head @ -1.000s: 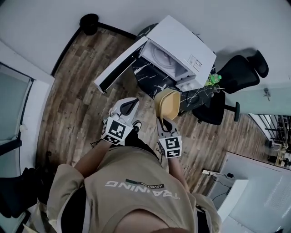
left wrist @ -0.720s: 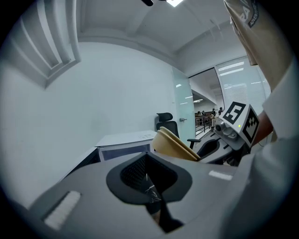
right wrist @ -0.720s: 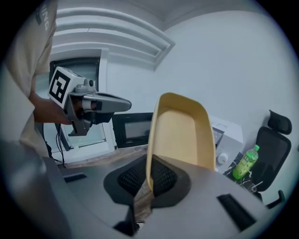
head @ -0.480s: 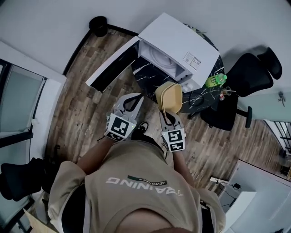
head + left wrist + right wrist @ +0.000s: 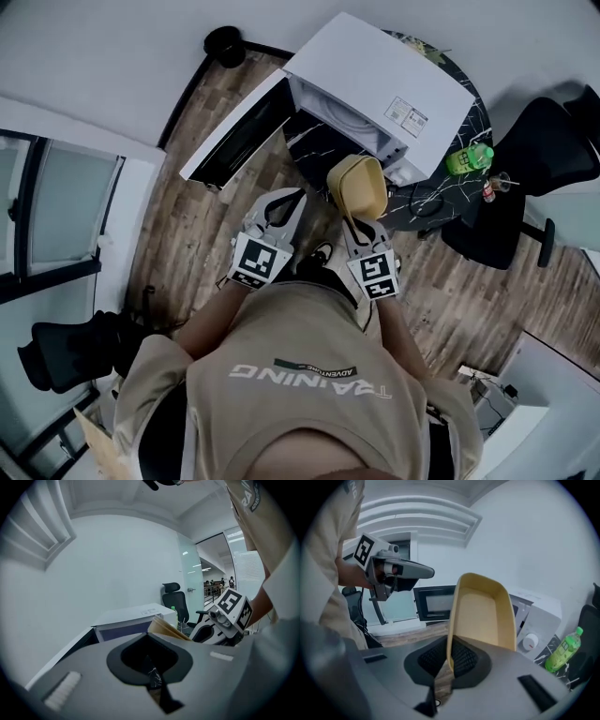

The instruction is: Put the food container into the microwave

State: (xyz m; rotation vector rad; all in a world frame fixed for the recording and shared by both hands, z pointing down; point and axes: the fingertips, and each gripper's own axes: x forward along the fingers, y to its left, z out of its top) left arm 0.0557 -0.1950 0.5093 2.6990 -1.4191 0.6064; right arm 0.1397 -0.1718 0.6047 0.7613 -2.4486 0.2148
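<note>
A white microwave (image 5: pixel 394 75) stands on a dark marbled table (image 5: pixel 422 202); its door (image 5: pixel 234 141) hangs open to the left and the cavity (image 5: pixel 333 112) shows. My right gripper (image 5: pixel 354 217) is shut on the near rim of a yellow food container (image 5: pixel 356 183), held tilted just in front of the microwave's lower right corner. In the right gripper view the container (image 5: pixel 480 616) rises from the gripper (image 5: pixel 449 660) with the microwave (image 5: pixel 534 616) behind. My left gripper (image 5: pixel 286 202) hovers beside it, over the floor, shut and empty (image 5: pixel 152 677).
A green bottle (image 5: pixel 469 159) stands on the table right of the microwave, also in the right gripper view (image 5: pixel 562 649). A black office chair (image 5: pixel 553 131) is at the far right. Wooden floor (image 5: pixel 197 225) lies below the open door. A glass partition (image 5: pixel 56 206) is at the left.
Both grippers and the container have come closer to the microwave's front. The right gripper's hold on the container is unchanged.
</note>
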